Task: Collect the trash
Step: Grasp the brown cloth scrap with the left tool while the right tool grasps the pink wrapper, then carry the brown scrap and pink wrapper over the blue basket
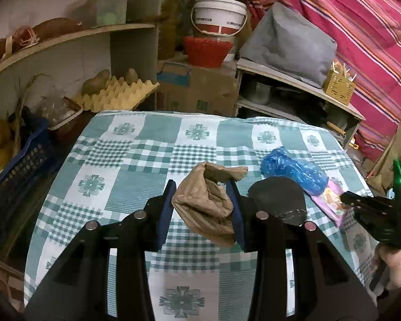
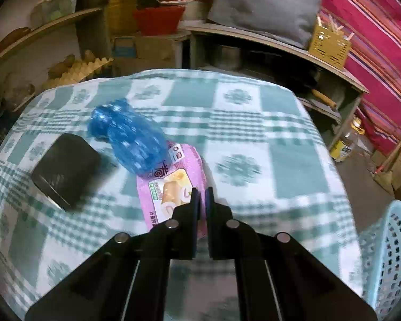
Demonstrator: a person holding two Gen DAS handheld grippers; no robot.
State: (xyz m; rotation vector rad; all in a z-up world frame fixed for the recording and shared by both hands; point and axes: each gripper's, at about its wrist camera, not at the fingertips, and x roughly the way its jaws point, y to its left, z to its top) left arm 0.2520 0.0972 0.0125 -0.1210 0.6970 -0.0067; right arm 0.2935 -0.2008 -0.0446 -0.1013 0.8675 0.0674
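Observation:
My left gripper [image 1: 201, 190] is shut on a crumpled brown paper bag [image 1: 207, 202] and holds it over the checked tablecloth [image 1: 136, 165]. A crumpled blue plastic bag [image 1: 294, 172] lies to its right, with a black round object [image 1: 276, 199] and a pink snack wrapper [image 1: 331, 204] near it. In the right wrist view my right gripper [image 2: 202, 194] has its jaws nearly together, at the edge of the pink wrapper [image 2: 168, 184]; I cannot tell if it pinches it. The blue bag [image 2: 128, 136] and black object [image 2: 65, 168] lie to the left.
A light blue perforated basket [image 2: 393, 256] stands at the table's lower right. Shelves with an egg tray [image 1: 117, 93], a blue crate [image 1: 18, 174], boxes and a white bucket [image 1: 219, 16] stand behind the table. A striped pink cloth [image 1: 361, 26] hangs on the right.

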